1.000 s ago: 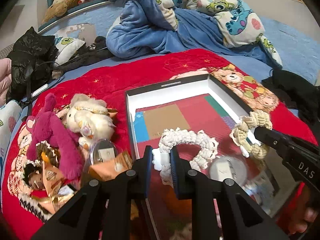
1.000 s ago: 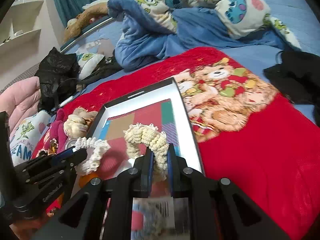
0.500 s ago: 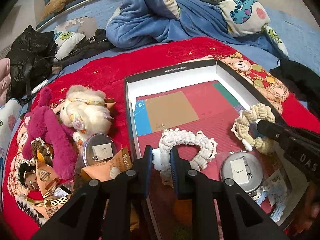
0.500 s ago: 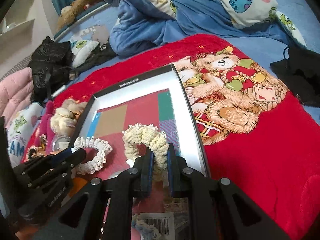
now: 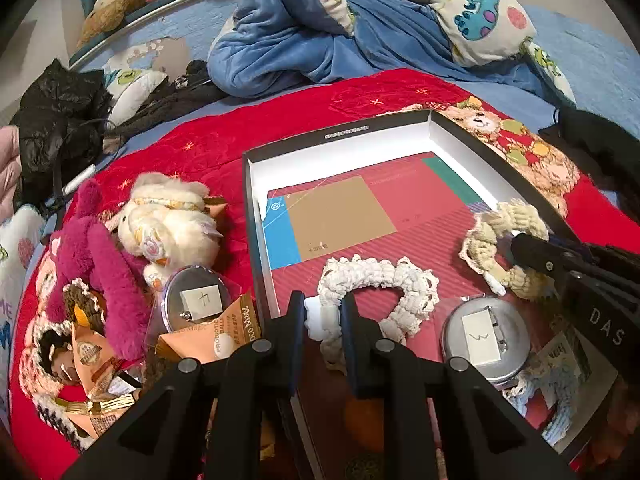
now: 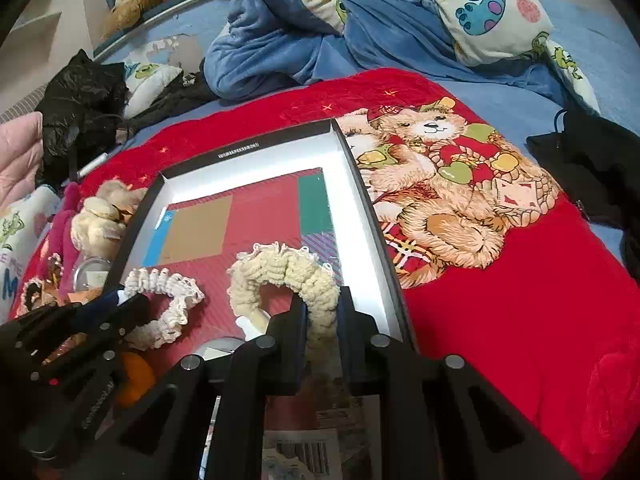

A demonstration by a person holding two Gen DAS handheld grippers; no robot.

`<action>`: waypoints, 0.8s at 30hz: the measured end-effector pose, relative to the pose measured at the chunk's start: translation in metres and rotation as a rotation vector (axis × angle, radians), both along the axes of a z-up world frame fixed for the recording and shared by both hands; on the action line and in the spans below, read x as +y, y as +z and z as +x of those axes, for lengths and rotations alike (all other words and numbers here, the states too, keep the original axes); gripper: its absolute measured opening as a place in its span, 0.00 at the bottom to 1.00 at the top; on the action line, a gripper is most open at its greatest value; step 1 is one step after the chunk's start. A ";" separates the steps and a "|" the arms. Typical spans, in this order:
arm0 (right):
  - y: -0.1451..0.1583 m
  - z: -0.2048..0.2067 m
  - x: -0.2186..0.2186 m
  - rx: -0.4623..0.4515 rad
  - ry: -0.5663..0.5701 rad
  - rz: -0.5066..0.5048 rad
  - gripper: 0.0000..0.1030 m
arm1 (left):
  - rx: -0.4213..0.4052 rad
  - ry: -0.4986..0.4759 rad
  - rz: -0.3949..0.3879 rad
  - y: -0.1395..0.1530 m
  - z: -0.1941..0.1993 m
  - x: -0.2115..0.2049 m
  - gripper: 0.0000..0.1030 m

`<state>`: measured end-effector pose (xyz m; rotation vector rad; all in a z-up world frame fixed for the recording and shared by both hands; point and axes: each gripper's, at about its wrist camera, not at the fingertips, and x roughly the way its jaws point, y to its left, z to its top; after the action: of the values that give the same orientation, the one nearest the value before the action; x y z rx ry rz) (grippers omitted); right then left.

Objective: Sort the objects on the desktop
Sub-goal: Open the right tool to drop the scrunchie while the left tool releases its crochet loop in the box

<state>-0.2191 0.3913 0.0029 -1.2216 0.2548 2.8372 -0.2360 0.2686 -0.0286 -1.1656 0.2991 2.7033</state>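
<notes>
A black box with white inner walls point(image 5: 256, 200) point(image 6: 360, 184) lies on the red blanket. My left gripper point(image 5: 323, 312) point(image 6: 120, 300) is shut on the near end of a white lace scrunchie point(image 5: 380, 276) point(image 6: 168, 284), whose loop rests on the box's red floor. To its right, my right gripper point(image 6: 323, 312) point(image 5: 520, 246) holds a thick cream scrunchie point(image 6: 280, 268) point(image 5: 492, 232), which also lies low in the box beside the right wall. The right jaws are opening, and the cream scrunchie still fills the gap between them.
A round silver tin point(image 5: 482, 340) lies in the box near the front. Left of the box are a pink plush point(image 5: 104, 256), a cream plush point(image 5: 168, 220), a round badge point(image 5: 198, 300) and an orange snack packet point(image 5: 216, 336). Blue bedding point(image 5: 320, 40) is heaped behind.
Both scrunchies have come down onto the box floor. The right gripper moved forward over the box, and its jaws now stand a little wider around the cream scrunchie.
</notes>
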 end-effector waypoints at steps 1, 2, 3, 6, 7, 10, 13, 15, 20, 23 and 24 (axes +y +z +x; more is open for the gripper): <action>0.000 0.000 0.000 0.001 0.006 -0.003 0.19 | 0.008 -0.004 -0.006 0.000 0.001 0.001 0.18; 0.001 0.000 -0.001 0.005 0.015 -0.007 0.24 | 0.012 -0.004 -0.006 0.001 0.002 0.000 0.19; 0.002 0.001 -0.002 0.012 0.033 -0.017 0.32 | 0.011 -0.004 -0.005 0.001 0.002 0.000 0.19; 0.005 0.003 -0.009 0.027 0.053 -0.003 0.49 | 0.026 0.004 0.001 0.004 0.006 -0.001 0.32; 0.006 0.004 -0.010 0.035 0.053 -0.001 0.51 | 0.028 -0.006 0.015 0.006 0.006 -0.002 0.37; 0.010 0.006 -0.008 0.053 0.048 -0.024 0.63 | 0.029 -0.041 0.015 0.010 0.011 0.002 0.54; 0.012 0.007 -0.009 0.062 0.050 -0.039 0.69 | 0.038 -0.064 -0.006 0.015 0.016 0.009 0.95; 0.012 0.007 -0.012 0.068 0.072 -0.056 0.89 | 0.070 -0.041 0.002 0.022 0.018 0.006 1.00; 0.017 0.008 -0.020 0.084 0.084 -0.055 1.00 | 0.047 -0.025 0.025 0.023 0.014 -0.001 1.00; 0.017 0.009 -0.015 0.087 0.068 -0.060 1.00 | 0.045 -0.029 0.019 0.021 0.016 -0.002 1.00; 0.017 0.010 -0.013 0.089 0.059 -0.065 1.00 | 0.043 -0.026 0.024 0.021 0.016 -0.004 1.00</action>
<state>-0.2094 0.3782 0.0201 -1.1343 0.3216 2.9606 -0.2198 0.2648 -0.0078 -1.0906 0.2860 2.7044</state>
